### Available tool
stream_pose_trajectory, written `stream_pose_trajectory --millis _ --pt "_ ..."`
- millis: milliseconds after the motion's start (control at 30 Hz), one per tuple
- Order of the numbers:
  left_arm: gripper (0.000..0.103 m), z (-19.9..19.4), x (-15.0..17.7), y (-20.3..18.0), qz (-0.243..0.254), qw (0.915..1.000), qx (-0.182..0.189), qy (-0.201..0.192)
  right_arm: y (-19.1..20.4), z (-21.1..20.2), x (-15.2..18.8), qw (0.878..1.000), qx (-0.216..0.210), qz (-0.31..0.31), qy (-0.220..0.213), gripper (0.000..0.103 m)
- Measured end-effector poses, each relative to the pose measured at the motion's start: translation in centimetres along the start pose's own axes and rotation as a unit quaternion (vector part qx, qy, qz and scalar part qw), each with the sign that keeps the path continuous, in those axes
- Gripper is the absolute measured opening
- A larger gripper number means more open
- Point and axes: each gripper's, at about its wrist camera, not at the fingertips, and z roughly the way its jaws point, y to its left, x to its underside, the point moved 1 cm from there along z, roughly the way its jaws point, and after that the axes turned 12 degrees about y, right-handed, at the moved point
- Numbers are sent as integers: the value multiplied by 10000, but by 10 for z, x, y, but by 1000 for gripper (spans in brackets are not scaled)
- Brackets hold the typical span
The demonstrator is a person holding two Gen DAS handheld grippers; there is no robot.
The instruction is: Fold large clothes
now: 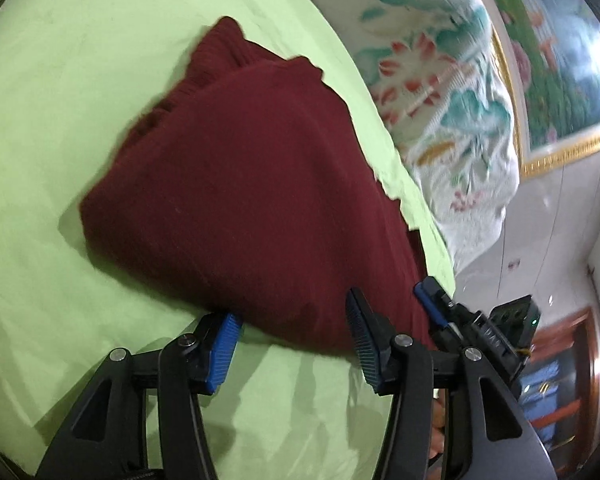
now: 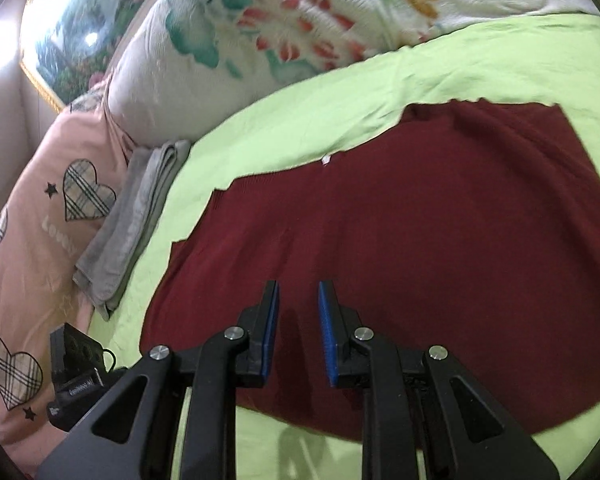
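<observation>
A dark red knit sweater (image 1: 236, 184) lies folded on a light green bed sheet (image 1: 60, 120); it also shows in the right wrist view (image 2: 400, 216). My left gripper (image 1: 292, 320) is open just above the sweater's near edge, jaws wide, nothing between them. The other gripper's blue pad (image 1: 428, 300) shows at its right. My right gripper (image 2: 298, 312) hovers over the sweater's near part, jaws parted a little, empty. The green sheet (image 2: 300, 120) surrounds the sweater.
A floral quilt (image 2: 260, 32) lies bunched along the far side of the bed. A folded grey towel (image 2: 132, 216) and a pink heart-print pillow (image 2: 32, 240) lie at the left. A framed picture (image 1: 560, 60) hangs on the wall.
</observation>
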Motion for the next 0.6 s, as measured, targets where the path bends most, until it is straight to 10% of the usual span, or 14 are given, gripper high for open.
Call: stream_pose_trajectory --millis 433,600 --pt "52 0 -27 -1 -152 9980 -280 -554 -5 59 -23 9960 451 -203 751 20" --pt "16 9 -51 -12 5 9969 -449 -643 -3 60 -21 9946 542 -399 792 20"
